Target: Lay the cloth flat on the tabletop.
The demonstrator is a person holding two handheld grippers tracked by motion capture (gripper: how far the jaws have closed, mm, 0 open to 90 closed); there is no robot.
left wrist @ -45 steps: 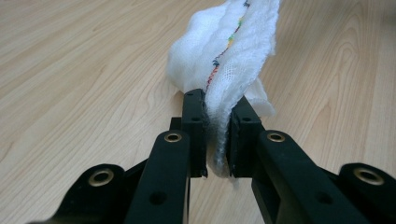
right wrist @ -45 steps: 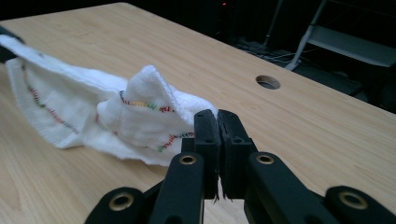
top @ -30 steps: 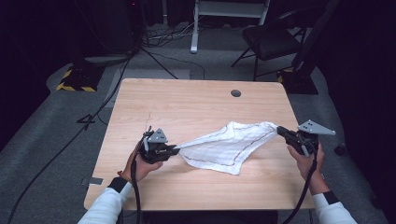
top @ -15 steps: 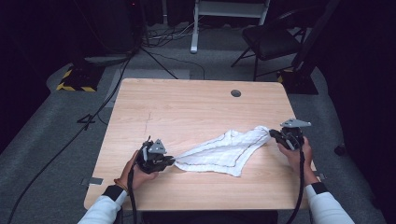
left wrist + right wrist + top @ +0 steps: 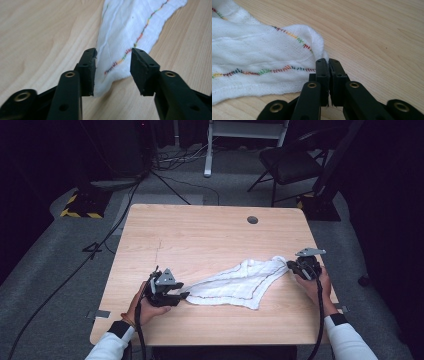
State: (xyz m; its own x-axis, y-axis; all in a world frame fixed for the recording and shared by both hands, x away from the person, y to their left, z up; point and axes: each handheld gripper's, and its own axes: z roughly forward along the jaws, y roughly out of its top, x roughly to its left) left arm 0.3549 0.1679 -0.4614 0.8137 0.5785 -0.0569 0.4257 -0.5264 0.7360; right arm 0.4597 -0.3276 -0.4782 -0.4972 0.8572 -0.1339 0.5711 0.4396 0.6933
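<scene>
High view: cloth (image 5: 235, 282) (flat, seemingly) on table (image 5: 200, 235).

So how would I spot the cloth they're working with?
Find the light wooden table; on its near half, between the two hand-held tools, lies a white cloth. It is the one soft thing there, rumpled and stretched out, with a line of rainbow-coloured stitching near its edge.

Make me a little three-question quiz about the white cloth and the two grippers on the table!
1. True or false: the left gripper has its jaws apart around the white cloth.
2. Which gripper pinches a corner of the cloth? A) left B) right
3. What colour is the table?

Key: 1 true; 2 B; 3 light wood brown.
</scene>
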